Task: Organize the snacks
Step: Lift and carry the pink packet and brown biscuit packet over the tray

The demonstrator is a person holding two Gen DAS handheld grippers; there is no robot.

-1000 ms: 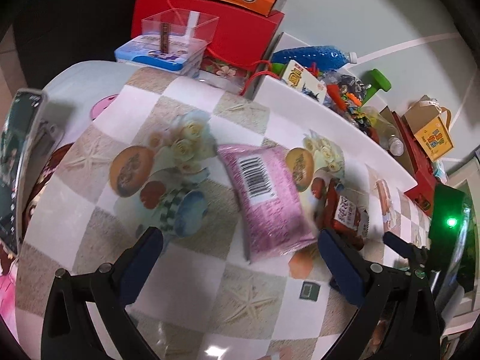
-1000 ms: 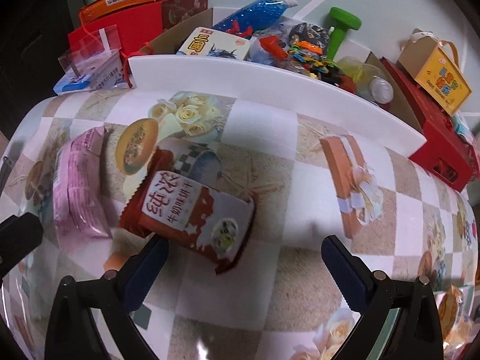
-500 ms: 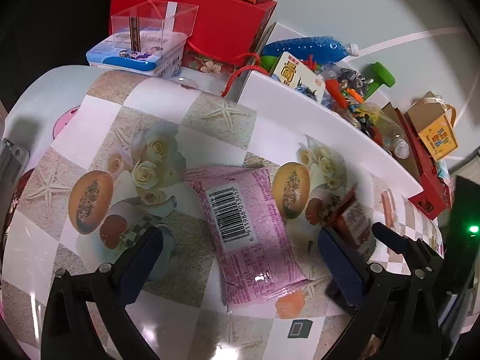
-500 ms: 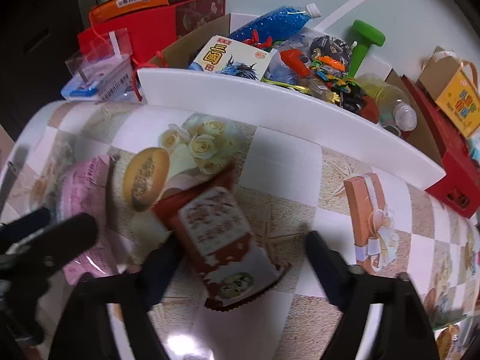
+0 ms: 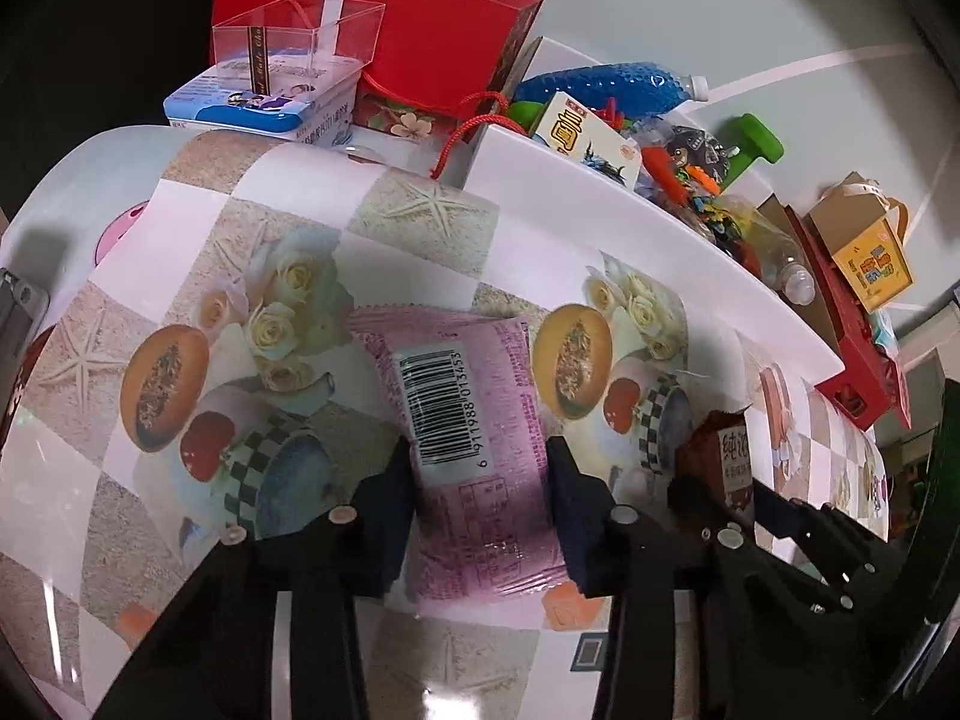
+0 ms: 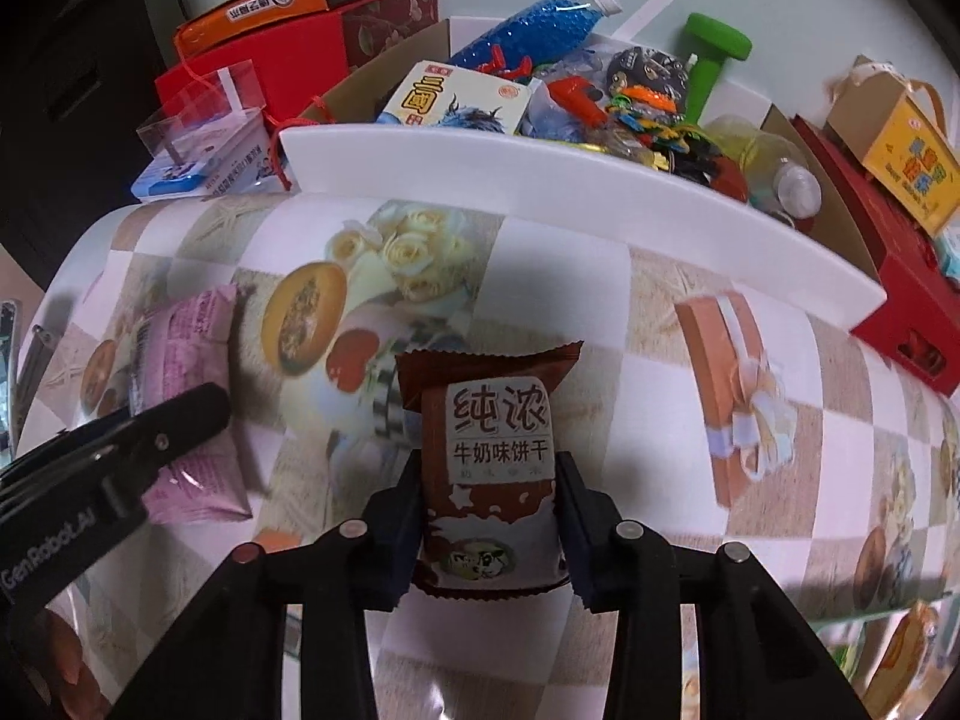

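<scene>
A pink snack packet (image 5: 474, 450) with a barcode lies on the patterned tablecloth. My left gripper (image 5: 480, 492) is shut on its sides. A brown milk-biscuit packet (image 6: 495, 468) with Chinese writing sits between the fingers of my right gripper (image 6: 492, 510), which is shut on it. In the right wrist view the pink packet (image 6: 186, 402) and the left gripper arm (image 6: 108, 468) show at the left. In the left wrist view the brown packet (image 5: 729, 456) and the right gripper show at the right.
A white tray (image 6: 540, 174) full of toys, a blue bottle (image 6: 540, 18) and a card box runs along the table's far edge. Red and orange boxes (image 5: 384, 30), a clear box and a blue tin stand at the back left. A yellow carton (image 6: 912, 162) sits at the right.
Both grippers moved forward and closed: the left onto the pink packet, the right onto the brown biscuit packet, which turned upright between the fingers.
</scene>
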